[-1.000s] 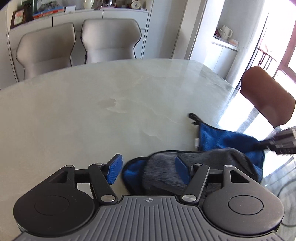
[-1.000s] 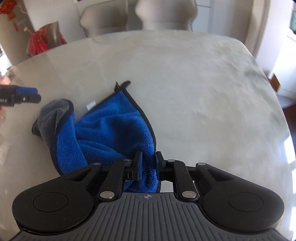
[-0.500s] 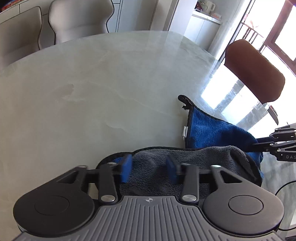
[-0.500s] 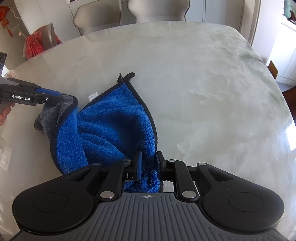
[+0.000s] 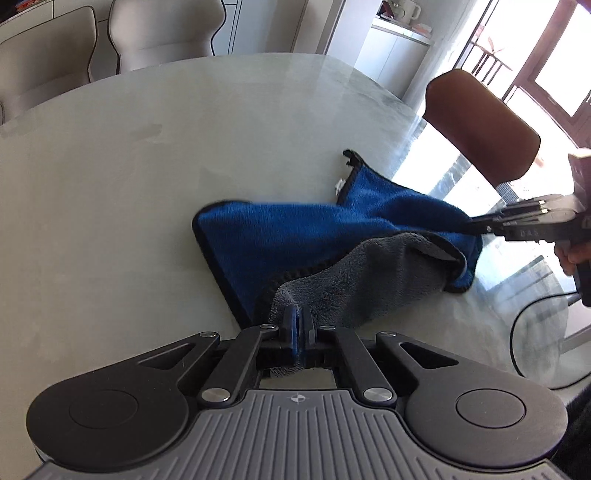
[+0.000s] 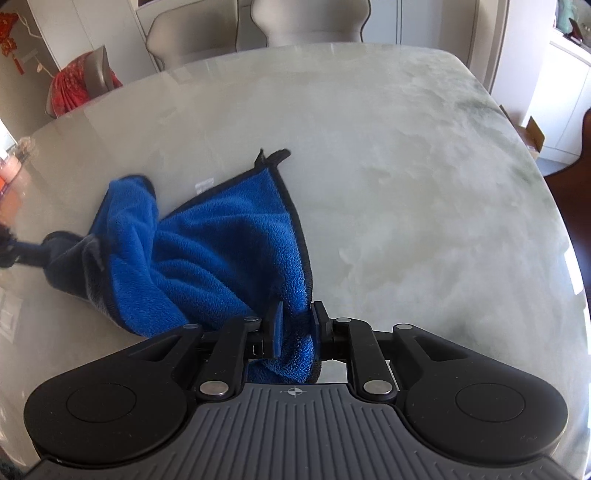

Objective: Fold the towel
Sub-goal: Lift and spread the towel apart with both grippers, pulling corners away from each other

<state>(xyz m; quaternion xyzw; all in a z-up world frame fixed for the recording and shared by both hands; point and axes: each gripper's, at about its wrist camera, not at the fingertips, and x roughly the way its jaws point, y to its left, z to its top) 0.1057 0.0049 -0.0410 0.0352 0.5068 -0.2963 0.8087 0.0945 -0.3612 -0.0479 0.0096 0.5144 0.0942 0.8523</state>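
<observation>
The towel (image 5: 288, 240) is blue on one side and grey on the other, with black trim, and lies crumpled on the marble table (image 5: 110, 177). My left gripper (image 5: 297, 325) is shut on a grey corner of it. My right gripper (image 6: 295, 325) is shut on a blue corner of the towel (image 6: 229, 251). The right gripper also shows at the right of the left wrist view (image 5: 517, 221), pinching the towel's far end. A corner with a hanging loop (image 6: 273, 157) rests on the table.
A brown chair (image 5: 480, 122) stands at the table's right edge. Two beige chairs (image 6: 258, 26) stand at the far side. A black cable (image 5: 528, 332) loops near the right edge. A red item (image 6: 77, 88) sits at the far left.
My left gripper has closed on the grey corner and pulled it up and back, stretching the towel between both grippers. The right gripper keeps its hold.
</observation>
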